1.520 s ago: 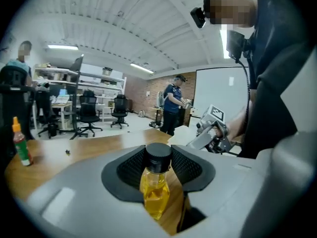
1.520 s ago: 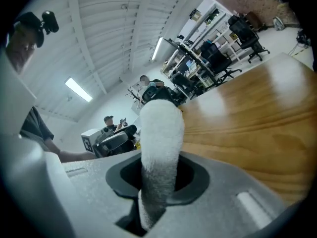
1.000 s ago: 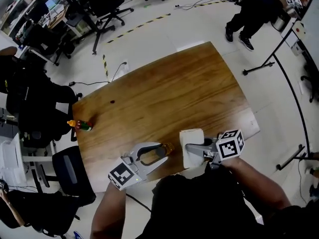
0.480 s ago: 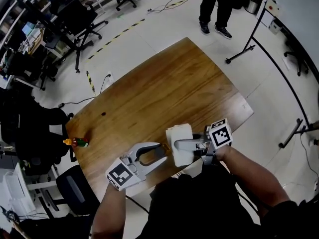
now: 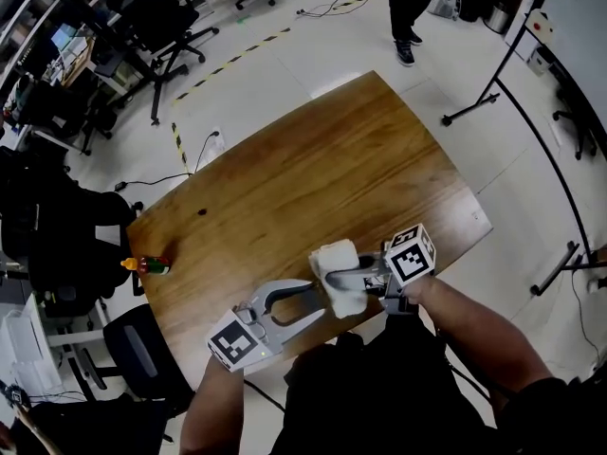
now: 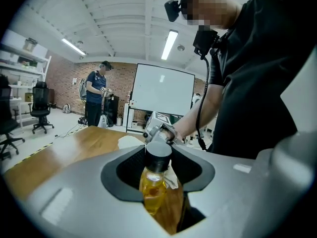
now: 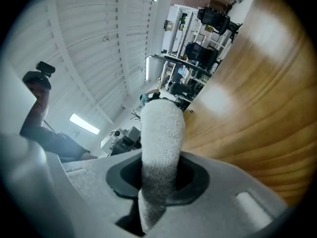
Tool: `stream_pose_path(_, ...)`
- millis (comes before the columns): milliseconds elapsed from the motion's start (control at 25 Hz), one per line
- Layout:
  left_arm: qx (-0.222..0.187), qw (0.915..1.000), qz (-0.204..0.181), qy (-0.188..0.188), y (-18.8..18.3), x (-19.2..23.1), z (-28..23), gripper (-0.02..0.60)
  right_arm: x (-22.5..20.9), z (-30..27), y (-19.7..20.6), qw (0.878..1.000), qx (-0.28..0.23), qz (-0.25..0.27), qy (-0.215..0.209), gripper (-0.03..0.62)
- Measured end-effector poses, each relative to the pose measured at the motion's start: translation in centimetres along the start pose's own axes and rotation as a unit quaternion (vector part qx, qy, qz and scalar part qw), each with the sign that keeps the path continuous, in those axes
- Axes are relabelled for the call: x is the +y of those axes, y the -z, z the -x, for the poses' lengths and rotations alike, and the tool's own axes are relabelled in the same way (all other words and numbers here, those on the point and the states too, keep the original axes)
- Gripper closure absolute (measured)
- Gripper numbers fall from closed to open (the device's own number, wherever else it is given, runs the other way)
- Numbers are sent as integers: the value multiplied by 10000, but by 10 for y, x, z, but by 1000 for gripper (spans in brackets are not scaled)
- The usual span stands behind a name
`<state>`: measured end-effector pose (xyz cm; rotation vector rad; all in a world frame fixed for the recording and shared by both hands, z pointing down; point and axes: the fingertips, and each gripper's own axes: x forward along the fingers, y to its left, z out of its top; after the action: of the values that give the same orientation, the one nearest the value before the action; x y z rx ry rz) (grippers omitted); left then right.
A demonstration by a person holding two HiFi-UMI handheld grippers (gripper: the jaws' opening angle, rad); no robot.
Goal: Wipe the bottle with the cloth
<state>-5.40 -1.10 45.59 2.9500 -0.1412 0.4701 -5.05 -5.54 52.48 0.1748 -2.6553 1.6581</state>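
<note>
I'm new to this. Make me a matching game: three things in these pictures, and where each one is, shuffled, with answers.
Things:
1. amber bottle
2. white cloth
3. small orange-capped bottle

Places:
A. clamped in the right gripper
B. at the table edge, away from both grippers
C. clamped in the left gripper

Pairs: 1-C, 2-A, 3-B.

Counted two bottles: amber bottle (image 6: 154, 185), small bottle (image 5: 147, 265); one cloth (image 5: 338, 254); one table (image 5: 313, 173); two grippers: left gripper (image 5: 303, 303), right gripper (image 7: 159, 180); one bystander (image 5: 410, 8); chairs (image 5: 161, 22) were too crowded for count.
</note>
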Motion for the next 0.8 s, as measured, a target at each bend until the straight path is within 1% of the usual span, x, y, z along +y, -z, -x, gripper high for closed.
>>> stream_pose_path(80, 6, 10000, 14, -11, 0, 0, 1, 400, -9, -3, 1, 9999, 112, 18, 101, 522)
stream_pose_path(160, -12, 10000, 44, -24, 0, -1, 3, 400, -21, -6, 7, 9992, 248, 65, 292, 522)
stream_pose_path(240, -40, 10000, 66, -34, 0, -2, 3, 400, -35, -8, 14, 9971, 403, 173, 621, 522)
stream_pose_path(320, -70, 9999, 86, -45, 1, -1, 2, 400, -50, -9, 21, 9923, 571, 337, 1047, 522)
stream_pose_path(400, -80, 9999, 58, -27, 3, 0, 3, 400, -66, -11, 29, 9827, 852, 518, 1563, 522)
stream_pose_path(520, -84, 10000, 50, -3, 6, -1, 6, 399, -86, -13, 48, 9564, 1433, 771, 2426, 522)
stream_pose_path(600, -136, 9999, 69, -5, 5, -1, 5, 399, -95, -12, 56, 9391, 1690, 880, 2860, 522)
stream_pose_path(680, -169, 9998, 92, -14, 2, 0, 3, 399, -101, -10, 62, 9276, 1826, 932, 3123, 522)
stream_pose_path(720, -177, 9998, 95, -18, 1, 0, 1, 399, -104, -9, 63, 9254, 1840, 936, 3179, 522)
stream_pose_path(800, -184, 9998, 84, -22, 1, 0, -2, 399, -106, -6, 64, 9247, 1836, 918, 3206, 522)
